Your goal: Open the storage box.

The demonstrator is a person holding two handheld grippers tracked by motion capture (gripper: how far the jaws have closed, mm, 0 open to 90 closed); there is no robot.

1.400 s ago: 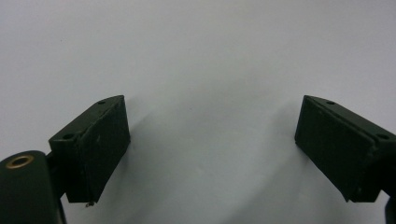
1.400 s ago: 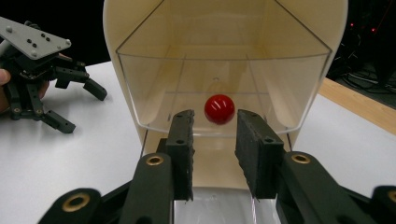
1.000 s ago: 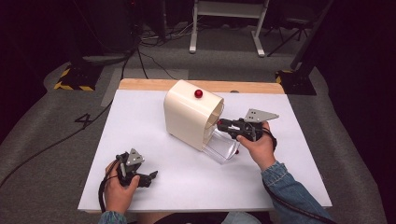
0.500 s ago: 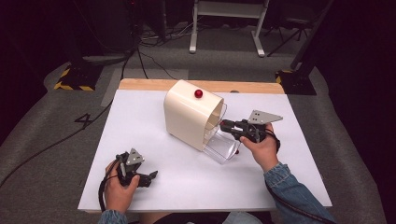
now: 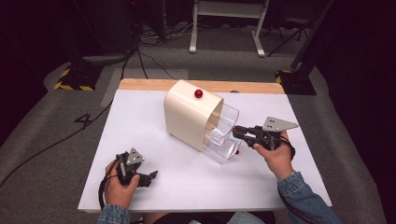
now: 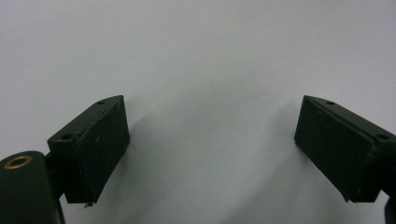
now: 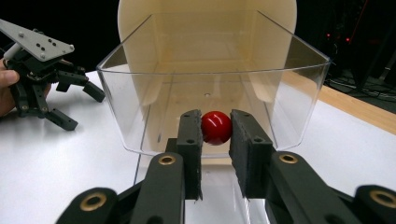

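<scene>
Right gripper (image 7: 215, 128) is clamping its jaws on a small red knob (image 7: 216, 127) at the front of a clear plastic drawer (image 7: 299, 98); both pads are pressing the knob's sides. The drawer is sticking partway out of a cream-coloured cabinet (image 5: 187, 114), which is sitting near the middle of the white table (image 5: 140, 126), a bit toward the far side. In the high view the drawer (image 5: 224, 135) is poking out toward the right and near, and the right gripper (image 5: 236, 131) is sitting at its front edge, held by the person's right hand (image 5: 275, 156) coming in from the near right. A second red knob (image 5: 198, 93) is sitting on the cabinet's top, near its far edge.

Left gripper (image 5: 152, 176) is resting low over the table at the near left, well apart from the cabinet, held in the left hand (image 5: 119, 186). Its jaws are standing wide apart with nothing between them, just bare white tabletop (image 6: 205, 70) under them. The right gripper view is also catching the left gripper (image 7: 77, 109) far off at its left.
</scene>
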